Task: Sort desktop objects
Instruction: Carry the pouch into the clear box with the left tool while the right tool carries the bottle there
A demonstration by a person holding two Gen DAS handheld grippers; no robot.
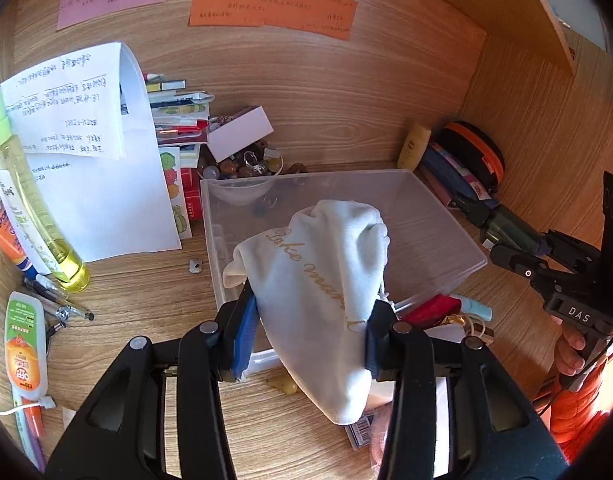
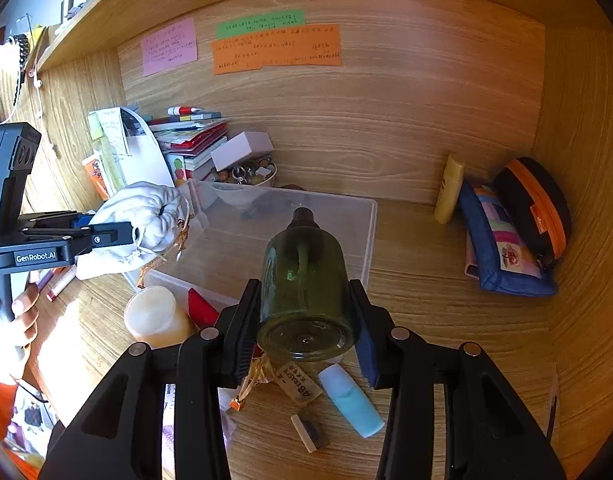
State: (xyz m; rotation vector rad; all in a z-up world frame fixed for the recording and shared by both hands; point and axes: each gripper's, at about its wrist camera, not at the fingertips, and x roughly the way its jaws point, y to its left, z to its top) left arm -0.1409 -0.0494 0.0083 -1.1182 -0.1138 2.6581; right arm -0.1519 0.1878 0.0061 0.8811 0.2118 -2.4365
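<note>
The left gripper (image 1: 310, 336) is clenched on a white cloth pouch (image 1: 326, 280), holding it above the near left edge of the clear plastic box (image 1: 438, 216) on the desk. The right gripper (image 2: 304, 320) grasps a dark green bottle (image 2: 306, 280), its cap pointing toward the box

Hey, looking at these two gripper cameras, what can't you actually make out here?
- What the white pouch holds: it is shut, in both views.
- Writing on the orange note and the other wall notes: too small, both views.
- Whether the green bottle has liquid: dark plastic, right wrist view.
- The near wall of the clear bin: covered by the pouch and the left gripper, left wrist view.
</note>
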